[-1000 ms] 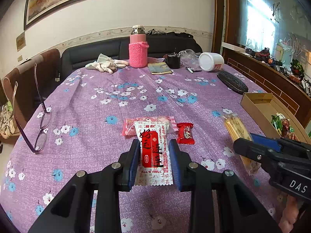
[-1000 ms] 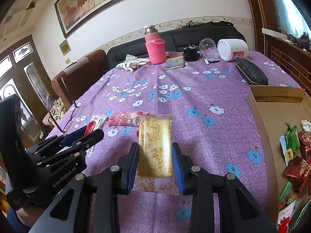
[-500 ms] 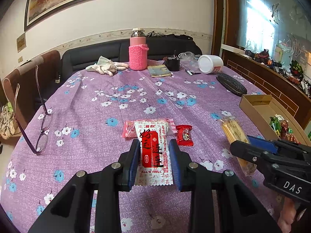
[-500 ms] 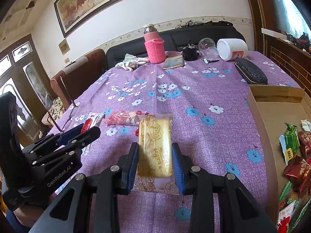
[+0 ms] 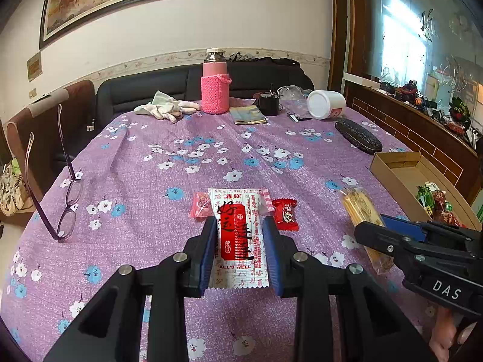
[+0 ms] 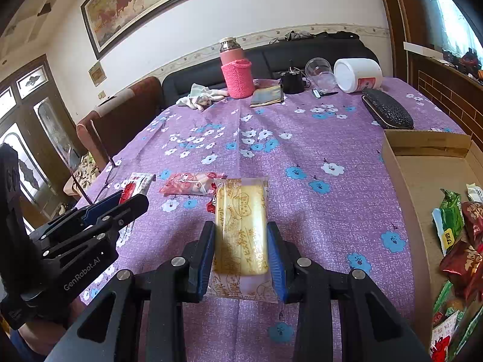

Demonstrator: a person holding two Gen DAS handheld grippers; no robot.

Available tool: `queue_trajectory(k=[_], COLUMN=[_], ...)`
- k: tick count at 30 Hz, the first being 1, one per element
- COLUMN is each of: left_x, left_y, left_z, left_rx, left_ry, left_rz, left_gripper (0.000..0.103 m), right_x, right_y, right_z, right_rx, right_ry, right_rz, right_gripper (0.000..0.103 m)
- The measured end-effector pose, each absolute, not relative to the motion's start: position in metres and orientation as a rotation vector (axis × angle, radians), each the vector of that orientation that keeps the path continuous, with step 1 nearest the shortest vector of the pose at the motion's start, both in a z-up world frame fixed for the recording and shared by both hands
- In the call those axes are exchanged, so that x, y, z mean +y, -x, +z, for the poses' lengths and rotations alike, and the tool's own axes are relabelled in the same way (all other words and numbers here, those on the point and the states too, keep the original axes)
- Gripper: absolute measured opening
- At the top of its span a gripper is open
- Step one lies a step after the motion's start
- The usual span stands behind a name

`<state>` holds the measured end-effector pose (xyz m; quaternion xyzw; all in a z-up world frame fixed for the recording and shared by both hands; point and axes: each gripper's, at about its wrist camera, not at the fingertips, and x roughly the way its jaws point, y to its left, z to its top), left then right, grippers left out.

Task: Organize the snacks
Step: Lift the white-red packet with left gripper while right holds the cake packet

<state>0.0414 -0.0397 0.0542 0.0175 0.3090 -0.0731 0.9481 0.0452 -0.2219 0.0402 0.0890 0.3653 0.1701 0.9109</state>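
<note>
Right, my left gripper (image 5: 240,253) is clamped on the white-and-red printed snack packet (image 5: 238,238), low centre of its view. My right gripper (image 6: 241,259) pinches the yellow clear-wrapped biscuit pack (image 6: 241,226) lower centre, cardboard tray (image 6: 404,181) at right edge.

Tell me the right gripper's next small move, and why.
Probably swing the right gripper, shut on the yellow biscuit packet, rightward over the cardboard box and release: other snack packets already lie there, while this packet still sits over the tablecloth.
</note>
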Motion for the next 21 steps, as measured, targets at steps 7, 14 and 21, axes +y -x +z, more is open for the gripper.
queue_trajectory(k=[7,14,21], left_x=[-0.039,-0.039,-0.041], left_y=[-0.041,-0.041,-0.04], left_z=[0.054,0.056,0.06], left_rx=[0.628,0.627,0.615], left_ry=[-0.035,-0.031,-0.028], left_rz=[-0.149,-0.155,-0.16], left_gripper=[0.03,0.03,0.03], right_x=[-0.224,-0.232,-0.238], right_y=[-0.046,-0.045,-0.04], right_z=[0.041,0.044,0.048], right_rx=[0.751,0.748,0.741], right_ry=[-0.193,-0.222,-0.248], right_rz=[0.338,0.32,0.297], right_gripper=[0.036,0.036,0.036])
